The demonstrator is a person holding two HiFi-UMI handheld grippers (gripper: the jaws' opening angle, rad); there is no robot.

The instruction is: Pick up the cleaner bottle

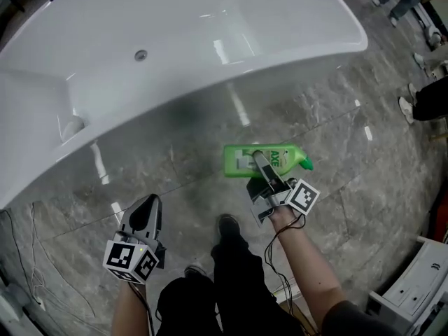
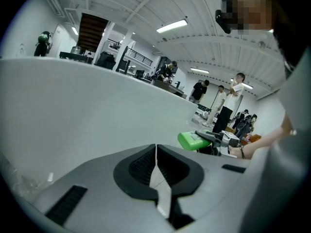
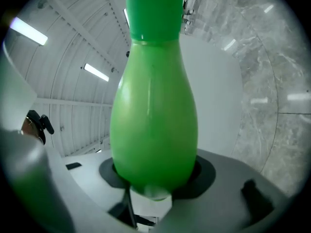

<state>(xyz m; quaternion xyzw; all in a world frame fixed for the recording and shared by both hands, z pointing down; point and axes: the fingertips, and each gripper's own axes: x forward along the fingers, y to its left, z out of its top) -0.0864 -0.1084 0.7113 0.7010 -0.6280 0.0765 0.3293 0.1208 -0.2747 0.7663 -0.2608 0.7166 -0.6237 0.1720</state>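
1. Task status: I read the grasp as complete; the right gripper (image 1: 262, 163) has its jaws partly spread and clamped on the cleaner bottle (image 1: 238, 161); the bottle sits between the two jaws, pressed back against the throat of the gripper, and hangs clear of the floor (image 1: 350, 187).
2. Remaining work: by my judgement nothing is left but to keep the bottle steady; no second grip appears to be required.
3. Left gripper (image 1: 145, 215): jaws closed tip to tip with nothing between them; it takes no part in the hold and stands well apart from the bottle, which shows off to its right in the left gripper view.
4. Bottle orientation: it lies crosswise to the right gripper, neck and cap out to one side of the jaws, base out to the other.
5. Bottle material and shape: bright green glossy plastic; a pear-shaped body swelling at the grip point and tapering to a narrow neck with a cylindrical green cap; a printed label in white and green on the upper face; I expect the smooth rounded wall to be slippery under the pads.
6. Surroundings: ahead of both grippers stands a bathtub (image 1: 175, 61), white, smooth and highly reflective, with a curved rim; below them the floor is grey veined stone tile, polished enough to mirror the ceiling lights.
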